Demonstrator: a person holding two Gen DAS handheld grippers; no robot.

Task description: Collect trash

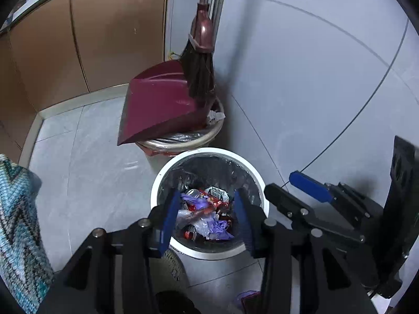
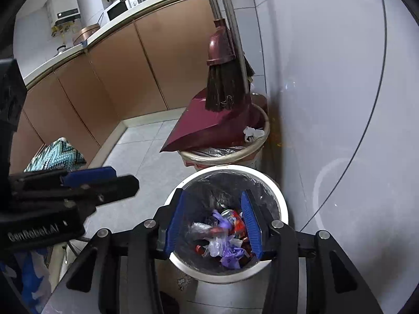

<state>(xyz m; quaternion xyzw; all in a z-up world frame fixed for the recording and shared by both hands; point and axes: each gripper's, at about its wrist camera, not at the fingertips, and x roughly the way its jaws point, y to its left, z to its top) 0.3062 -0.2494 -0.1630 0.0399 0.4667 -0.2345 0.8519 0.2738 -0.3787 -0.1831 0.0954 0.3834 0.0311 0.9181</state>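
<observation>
Since both claws hang right over the white bin [image 1: 209,204], it looks like the job here is getting at the trash [image 1: 207,214] inside it: purple gloves, red wrappers and clear plastic piled on a black liner. The left gripper [image 1: 207,217] has its blue pads spread wide with nothing between them, and the right gripper [image 2: 214,222] is the same story, wide open and empty (both framing the bin mouth from above). My guess is they're held apart like that to grab the liner rim or bag edges next. Just behind, touching the white bin, sits a second bin [image 2: 225,154] with a maroon dustpan [image 1: 162,104] propped on its rim and a broom [image 1: 200,60] leaning in the corner, probably parked there out of the way. A blue knitted cloth [image 1: 18,217] sits off to the left, by the brown cabinets [image 1: 78,44].
</observation>
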